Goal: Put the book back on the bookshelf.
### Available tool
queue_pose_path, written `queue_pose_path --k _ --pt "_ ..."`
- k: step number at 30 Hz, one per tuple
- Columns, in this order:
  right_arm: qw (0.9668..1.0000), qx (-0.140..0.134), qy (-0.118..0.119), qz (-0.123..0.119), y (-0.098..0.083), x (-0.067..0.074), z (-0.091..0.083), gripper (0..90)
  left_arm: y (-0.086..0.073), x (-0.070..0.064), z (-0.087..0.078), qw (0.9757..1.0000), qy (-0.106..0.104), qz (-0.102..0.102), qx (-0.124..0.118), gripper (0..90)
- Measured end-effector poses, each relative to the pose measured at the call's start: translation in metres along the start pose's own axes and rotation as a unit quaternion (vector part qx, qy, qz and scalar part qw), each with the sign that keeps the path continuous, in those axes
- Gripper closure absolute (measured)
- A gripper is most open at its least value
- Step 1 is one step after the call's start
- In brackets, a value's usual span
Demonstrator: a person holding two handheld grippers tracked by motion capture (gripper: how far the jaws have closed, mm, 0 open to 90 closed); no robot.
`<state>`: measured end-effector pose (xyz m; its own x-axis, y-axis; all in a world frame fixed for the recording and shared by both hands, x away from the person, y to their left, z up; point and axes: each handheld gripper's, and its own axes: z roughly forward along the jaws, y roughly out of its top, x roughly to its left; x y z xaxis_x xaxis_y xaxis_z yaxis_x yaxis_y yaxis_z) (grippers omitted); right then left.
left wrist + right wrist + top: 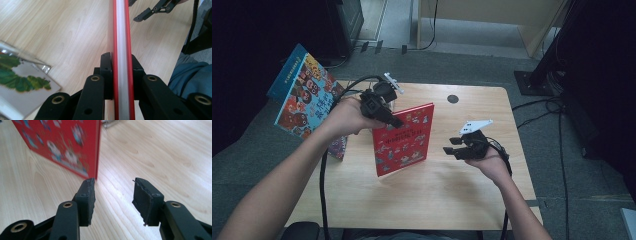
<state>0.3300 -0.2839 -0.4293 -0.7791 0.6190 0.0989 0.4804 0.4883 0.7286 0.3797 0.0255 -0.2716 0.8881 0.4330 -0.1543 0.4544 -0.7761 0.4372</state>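
Left tool (119, 75) clamping red book (404, 137), upright

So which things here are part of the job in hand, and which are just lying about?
In the job:
- red book, stood on edge, clamped along its top edge by the left gripper
- right gripper, jaws open, empty, near the book's right edge

Lying about:
- blue picture book at the table's left
- caterpillar book flat on the table
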Motion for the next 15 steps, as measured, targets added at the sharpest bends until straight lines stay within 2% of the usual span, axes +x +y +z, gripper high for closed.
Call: queue_pose_path --k 5,8,10,15 --pt "1.0 0.0 -0.007 0.0 -0.012 -0.002 0.007 50.7 -0.021 0.008 -0.021 0.999 0.001 -0.038 -0.025 79.7" --pt "0.9998 -0.006 -0.021 0.0 -0.019 -0.001 0.014 48.9 -0.033 0.011 -0.032 0.9979 0.004 -0.054 -0.036 79.6" --pt "0.9996 0.0 -0.029 0.002 -0.025 -0.001 0.019 49.2 -0.042 0.012 -0.039 0.9971 0.009 -0.064 -0.041 79.6" --pt "0.9996 0.007 -0.028 0.007 -0.035 -0.002 0.032 50.0 -0.064 0.019 -0.056 0.9936 0.021 -0.098 -0.051 79.6"
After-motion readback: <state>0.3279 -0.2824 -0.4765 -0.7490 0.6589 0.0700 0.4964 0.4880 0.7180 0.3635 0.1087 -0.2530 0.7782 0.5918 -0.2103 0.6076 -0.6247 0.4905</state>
